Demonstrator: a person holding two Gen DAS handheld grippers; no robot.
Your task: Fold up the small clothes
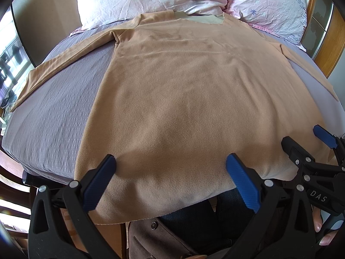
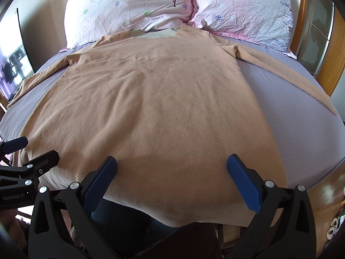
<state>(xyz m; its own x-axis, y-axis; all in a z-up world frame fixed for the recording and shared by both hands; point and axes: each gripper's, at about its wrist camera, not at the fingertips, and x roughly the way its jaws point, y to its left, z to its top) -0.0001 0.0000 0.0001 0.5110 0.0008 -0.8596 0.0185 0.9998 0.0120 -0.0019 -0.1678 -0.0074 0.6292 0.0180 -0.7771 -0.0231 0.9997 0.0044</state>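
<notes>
A tan long-sleeved fleece top lies flat on the bed, collar toward the pillows, sleeves spread to both sides, hem hanging over the near edge. It also shows in the right wrist view. My left gripper is open and empty just above the hem's left part. My right gripper is open and empty above the hem's right part. The right gripper shows at the right edge of the left wrist view; the left gripper shows at the left edge of the right wrist view.
The bed has a grey-purple sheet. Two pink floral pillows stand at the head. A wooden headboard is at the right. The person's legs in dark jeans are below the near bed edge.
</notes>
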